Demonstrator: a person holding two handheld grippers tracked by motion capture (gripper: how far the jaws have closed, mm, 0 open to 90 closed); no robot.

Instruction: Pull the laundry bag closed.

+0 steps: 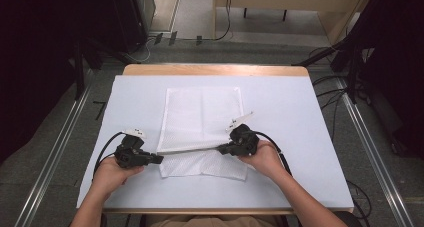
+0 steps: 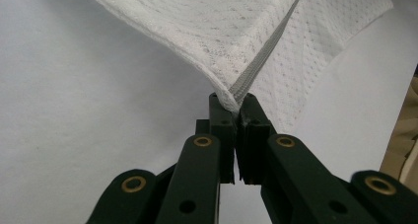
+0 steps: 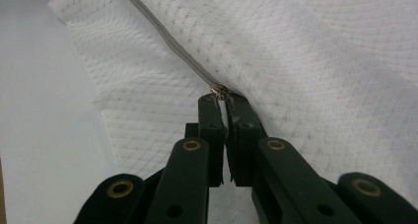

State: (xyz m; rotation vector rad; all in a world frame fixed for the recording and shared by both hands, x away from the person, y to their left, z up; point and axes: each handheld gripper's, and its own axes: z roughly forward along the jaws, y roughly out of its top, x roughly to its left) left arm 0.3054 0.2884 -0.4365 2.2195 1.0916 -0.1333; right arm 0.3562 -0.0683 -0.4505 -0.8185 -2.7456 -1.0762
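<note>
The white mesh bag (image 1: 202,119) lay on the table (image 1: 290,137), spread from its centre toward six o'clock. Its grey zipper (image 1: 190,149) ran as a taut line from eight o'clock to four o'clock of the bag. The left gripper (image 1: 159,159) was pinched tight on the zipper's end at the bag's eight o'clock corner. The right gripper (image 1: 221,148) was clamped on the zipper pull (image 3: 220,91) at four o'clock.
</note>
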